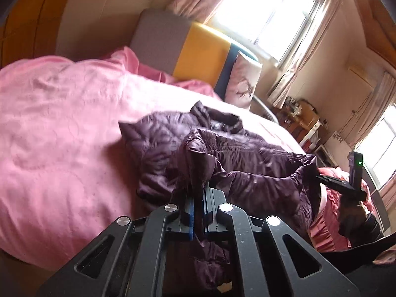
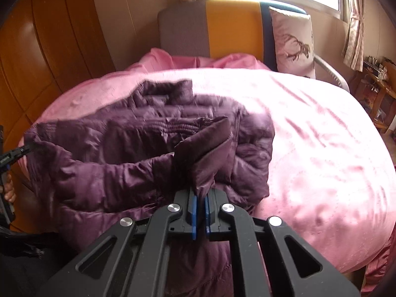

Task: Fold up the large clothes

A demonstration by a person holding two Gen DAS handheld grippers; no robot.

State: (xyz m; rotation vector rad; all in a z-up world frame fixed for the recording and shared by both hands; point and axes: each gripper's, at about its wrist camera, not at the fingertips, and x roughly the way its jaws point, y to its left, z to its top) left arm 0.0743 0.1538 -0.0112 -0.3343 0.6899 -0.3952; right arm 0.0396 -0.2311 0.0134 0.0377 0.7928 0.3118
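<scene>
Through the left wrist camera we see our left gripper [image 1: 198,190] pressed together on a bunched fold of the purple quilted jacket [image 1: 222,153], the blue pads [image 1: 190,212] nearly meeting with dark fabric pinched between them. The jacket spreads ahead of the fingers and off to their right, lying crumpled on the pink bedspread [image 1: 61,123], with more of it hanging down under the tool. Far to the right of the fingers the right gripper [image 1: 321,178] shows from the side – its tip is sunk into the jacket's far edge, so from here we cannot tell how its jaws stand. Beyond the jacket stand the grey, yellow and blue headboard [image 1: 198,49], a deer-print pillow [image 1: 243,79] and a bright window [image 1: 267,12]. Through the right wrist camera we see the right gripper [image 2: 201,198] closed on a thick cuff-like end of the jacket [image 2: 148,148], fabric squeezed between its blue pads [image 2: 194,212]. The garment lies ahead and to the left of these fingers on the bedspread [image 2: 321,136] – bare pink cover stretches away to their right. At the far left edge the left gripper [image 2: 29,147] bites the jacket's opposite end, with a hand [image 2: 10,188] on its grip. The headboard [image 2: 232,24] and pillow [image 2: 292,39] stand straight ahead, past the jacket.
</scene>
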